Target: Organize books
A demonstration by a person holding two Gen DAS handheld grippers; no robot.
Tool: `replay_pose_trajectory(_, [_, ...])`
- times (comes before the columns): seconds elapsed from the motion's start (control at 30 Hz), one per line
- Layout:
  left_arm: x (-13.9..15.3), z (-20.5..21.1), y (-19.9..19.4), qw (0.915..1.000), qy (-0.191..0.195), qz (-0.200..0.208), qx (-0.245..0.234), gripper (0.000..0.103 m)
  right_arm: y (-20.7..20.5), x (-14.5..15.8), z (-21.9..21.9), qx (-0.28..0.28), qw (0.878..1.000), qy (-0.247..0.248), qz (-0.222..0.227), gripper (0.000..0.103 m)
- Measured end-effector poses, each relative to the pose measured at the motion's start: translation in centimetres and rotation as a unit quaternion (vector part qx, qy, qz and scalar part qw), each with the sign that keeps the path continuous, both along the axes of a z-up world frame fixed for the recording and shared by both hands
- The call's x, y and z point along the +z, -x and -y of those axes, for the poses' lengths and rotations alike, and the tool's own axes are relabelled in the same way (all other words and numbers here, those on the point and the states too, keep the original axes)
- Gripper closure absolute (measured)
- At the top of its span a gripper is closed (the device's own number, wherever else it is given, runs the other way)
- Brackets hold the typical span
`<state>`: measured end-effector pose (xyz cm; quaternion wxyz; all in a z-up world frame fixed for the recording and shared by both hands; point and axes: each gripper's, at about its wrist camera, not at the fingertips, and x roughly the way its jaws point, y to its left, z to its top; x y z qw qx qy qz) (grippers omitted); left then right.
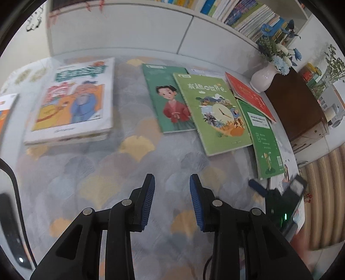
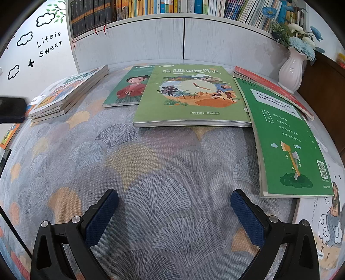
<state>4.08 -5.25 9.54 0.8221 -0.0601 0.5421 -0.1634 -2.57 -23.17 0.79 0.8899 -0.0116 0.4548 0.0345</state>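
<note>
Several books lie on a tablecloth with a fan pattern [image 2: 172,163]. At the left is a stack topped by a white cartoon cover [image 1: 73,101] [image 2: 71,90]. In the middle, a teal book with a red-robed child [image 1: 170,101] [image 2: 129,88] is partly under a light green clock book [image 1: 213,112] [image 2: 192,97]. To the right lie a dark green axe book [image 1: 263,137] [image 2: 289,142] and a red book [image 1: 250,97] [image 2: 269,86]. My left gripper [image 1: 172,183] hovers over bare cloth, narrowly open and holding nothing. My right gripper [image 2: 174,198] stands wide open in front of the clock book, empty.
A white vase of blue flowers [image 1: 265,77] [image 2: 291,71] stands at the back right beside a brown cabinet [image 1: 295,103]. A full bookshelf [image 2: 151,8] runs behind the table. An orange book [image 1: 6,112] lies at the left edge. An illustrated white book [image 2: 323,226] lies near right.
</note>
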Motion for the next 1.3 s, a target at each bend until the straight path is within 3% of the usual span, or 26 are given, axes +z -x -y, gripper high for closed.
replay_pose_trajectory(0.2, [0.3, 3.7, -2.2, 0.9999, -0.004, -0.005, -0.012, 0.072, 0.1, -0.1, 0.1, -0.001, 1.000, -0.004, 0.000, 0.000])
replay_pose_trajectory(0.27, [0.2, 5.0, -2.5, 0.9998, -0.011, -0.008, -0.016, 0.072, 0.3, -0.1, -0.2, -0.028, 1.000, 0.000, -0.011, 0.000])
replay_pose_trajectory(0.33, [0.0, 6.1, -2.7, 0.9996, -0.015, -0.014, -0.017, 0.072, 0.7, 0.1, -0.2, -0.043, 0.998, -0.004, -0.042, 0.000])
replay_pose_trajectory(0.47, [-0.6, 8.9, -2.8, 0.9993, -0.016, -0.022, -0.025, 0.072, 1.6, 0.4, 0.2, 0.037, 0.990, -0.005, -0.138, 0.000])
replay_pose_trajectory(0.53, [-0.9, 10.4, -2.9, 0.9991, -0.013, -0.025, -0.032, 0.072, 2.4, 0.7, 0.7, 0.068, 0.984, 0.016, -0.162, 0.004])
replay_pose_trajectory(0.57, [-1.0, 11.4, -2.9, 0.9990, -0.013, -0.024, -0.036, 0.072, 3.3, 1.7, 2.3, 0.064, 0.986, 0.015, -0.155, 0.009])
replay_pose_trajectory(0.63, [-1.4, 13.7, -2.6, 0.9985, -0.005, -0.023, -0.050, 0.072, 4.6, 4.3, 6.2, 0.041, 0.992, -0.013, -0.117, 0.009])
replay_pose_trajectory(0.73, [-2.4, 17.0, -2.5, 0.9963, 0.013, -0.040, -0.075, 0.072, 5.6, 8.4, 15.0, -0.062, 0.997, -0.042, -0.035, 0.000])
replay_pose_trajectory(0.77, [-3.0, 18.3, -2.4, 0.9954, 0.019, -0.047, -0.081, 0.072, 5.1, 8.8, 18.4, -0.111, 0.993, -0.048, -0.009, 0.000])
replay_pose_trajectory(0.8, [-3.7, 19.6, -2.5, 0.9947, 0.025, -0.054, -0.084, 0.072, 4.2, 8.5, 20.3, -0.130, 0.990, -0.049, -0.011, 0.000])
replay_pose_trajectory(0.83, [-4.2, 20.4, -2.6, 0.9947, 0.024, -0.059, -0.082, 0.072, 2.3, 7.1, 22.2, -0.130, 0.989, -0.055, -0.043, 0.006])
replay_pose_trajectory(0.87, [-4.9, 21.2, -2.7, 0.9947, 0.022, -0.066, -0.076, 0.073, 0.6, 5.7, 23.5, -0.127, 0.987, -0.060, -0.074, 0.036])
replay_pose_trajectory(0.9, [-5.2, 21.7, -2.7, 0.9947, 0.025, -0.070, -0.072, 0.073, -0.4, 5.0, 24.3, -0.127, 0.986, -0.063, -0.085, 0.049])
replay_pose_trajectory(1.0, [-6.4, 22.6, -2.6, 0.9954, 0.016, -0.076, -0.056, 0.073, -2.5, 3.1, 26.1, -0.129, 0.982, -0.101, -0.095, 0.049])
replay_pose_trajectory(1.07, [-7.1, 22.5, -2.8, 0.9945, 0.032, -0.087, -0.049, 0.072, -3.0, 2.0, 27.0, -0.149, 0.977, -0.117, -0.101, 0.047])
replay_pose_trajectory(1.13, [-7.5, 22.6, -2.9, 0.9909, 0.065, -0.108, -0.046, 0.069, -4.0, 2.5, 26.3, -0.116, 0.976, -0.156, -0.097, 0.047])
replay_pose_trajectory(1.17, [-7.4, 22.8, -2.8, 0.9917, 0.057, -0.106, -0.045, 0.069, -4.4, 2.6, 25.6, -0.096, 0.977, -0.162, -0.099, 0.040])
replay_pose_trajectory(1.23, [-6.6, 22.7, -2.2, 0.9943, 0.038, -0.087, -0.050, 0.069, -4.7, 2.9, 23.2, -0.069, 0.986, -0.113, -0.105, 0.039])
replay_pose_trajectory(1.3, [-5.9, 21.5, -1.1, 0.9950, 0.029, -0.081, -0.052, 0.071, -4.1, 3.1, 22.4, -0.056, 0.985, -0.121, -0.106, 0.039])
